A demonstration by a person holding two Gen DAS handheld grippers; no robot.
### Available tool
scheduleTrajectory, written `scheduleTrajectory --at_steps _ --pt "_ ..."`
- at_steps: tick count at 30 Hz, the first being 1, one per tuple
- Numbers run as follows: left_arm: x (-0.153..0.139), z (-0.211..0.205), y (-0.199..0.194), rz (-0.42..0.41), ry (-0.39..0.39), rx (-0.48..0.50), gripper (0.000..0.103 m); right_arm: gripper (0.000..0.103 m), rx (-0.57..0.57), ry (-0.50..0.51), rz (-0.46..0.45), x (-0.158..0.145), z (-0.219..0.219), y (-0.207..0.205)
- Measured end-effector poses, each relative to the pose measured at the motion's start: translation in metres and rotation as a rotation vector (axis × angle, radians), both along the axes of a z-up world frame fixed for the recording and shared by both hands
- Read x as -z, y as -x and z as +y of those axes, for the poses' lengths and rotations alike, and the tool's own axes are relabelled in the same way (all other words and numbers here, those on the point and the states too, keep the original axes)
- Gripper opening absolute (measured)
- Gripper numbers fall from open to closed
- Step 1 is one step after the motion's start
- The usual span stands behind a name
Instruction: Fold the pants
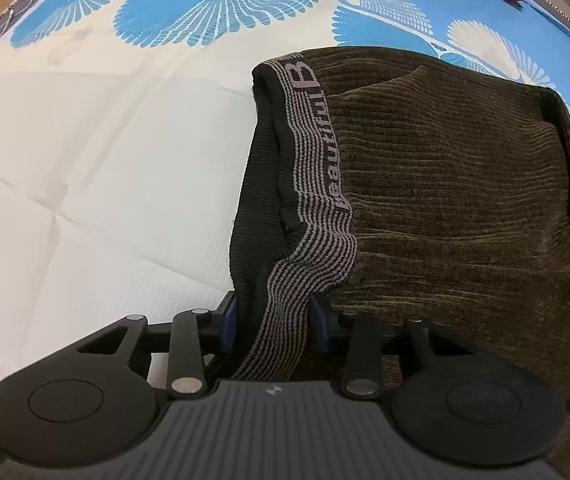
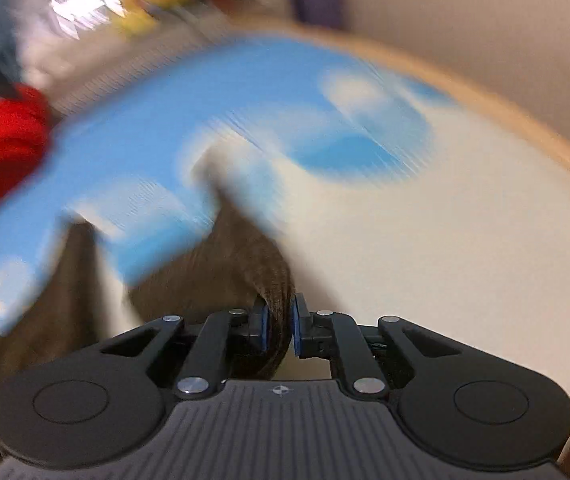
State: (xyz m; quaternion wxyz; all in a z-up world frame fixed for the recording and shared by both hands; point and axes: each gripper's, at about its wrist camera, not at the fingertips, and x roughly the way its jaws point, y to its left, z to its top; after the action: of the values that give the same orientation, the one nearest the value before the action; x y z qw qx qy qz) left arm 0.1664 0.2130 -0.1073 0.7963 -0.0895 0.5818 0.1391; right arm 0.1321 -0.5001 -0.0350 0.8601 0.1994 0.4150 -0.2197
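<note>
Brown ribbed pants [image 1: 445, 184], striped waistband [image 1: 309, 208]

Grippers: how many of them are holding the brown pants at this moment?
2. The left gripper clamps the striped waistband of the pants; the right gripper pinches a brown fabric fold.

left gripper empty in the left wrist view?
No: the left gripper is closed on the striped grey-and-black elastic waistband of the brown ribbed corduroy pants, which runs between its blue pads.

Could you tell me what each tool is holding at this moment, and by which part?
Both grip the brown pants: the left tool pinches the striped waistband; the right tool clamps a brown fabric fold, which part is unclear.
</note>
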Motion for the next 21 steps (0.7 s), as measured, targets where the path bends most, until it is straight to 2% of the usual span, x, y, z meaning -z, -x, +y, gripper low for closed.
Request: scheduleTrajectory --at_steps 3,5,6,8,10,14,17,19,20,21 --pt "-0.001 -0.004 0.002 0.002 -0.018 0.016 0.042 0.011 0.074 -0.141 0.19 0.042 -0.037 0.041" --pt "-0.002 -0.004 0.003 0.004 -0.021 0.021 0.043 0.014 0.085 -0.216 0.242 0.061 -0.053 0.063" --pt "-0.002 -0.003 0.004 0.004 -0.02 0.02 0.043 0.018 0.096 -0.262 0.23 0.065 -0.062 0.071" --pt "-0.002 -0.002 0.003 0.004 -0.012 0.008 0.044 0.019 0.146 -0.389 0.152 0.071 -0.085 0.088" --pt "-0.002 0.001 0.003 0.004 0.001 -0.009 0.045 0.024 0.221 -0.461 0.065 0.071 -0.106 0.101" --pt "-0.001 0.005 0.001 0.002 0.017 -0.027 0.046 0.04 0.351 -0.458 -0.011 0.075 -0.139 0.11" --pt "-0.001 0.007 0.0 -0.001 0.025 -0.029 0.046 0.042 0.395 -0.417 -0.024 0.08 -0.155 0.102" --pt "0.0 0.008 0.0 0.001 0.029 -0.029 0.048 0.041 0.403 -0.388 0.006 0.087 -0.158 0.093" --pt "0.001 0.008 -0.001 0.002 0.029 -0.029 0.047 0.028 0.404 -0.376 0.021 0.09 -0.158 0.093" --pt "0.001 0.009 -0.001 0.001 0.036 -0.025 0.043 0.01 0.407 -0.359 0.03 0.093 -0.16 0.091"
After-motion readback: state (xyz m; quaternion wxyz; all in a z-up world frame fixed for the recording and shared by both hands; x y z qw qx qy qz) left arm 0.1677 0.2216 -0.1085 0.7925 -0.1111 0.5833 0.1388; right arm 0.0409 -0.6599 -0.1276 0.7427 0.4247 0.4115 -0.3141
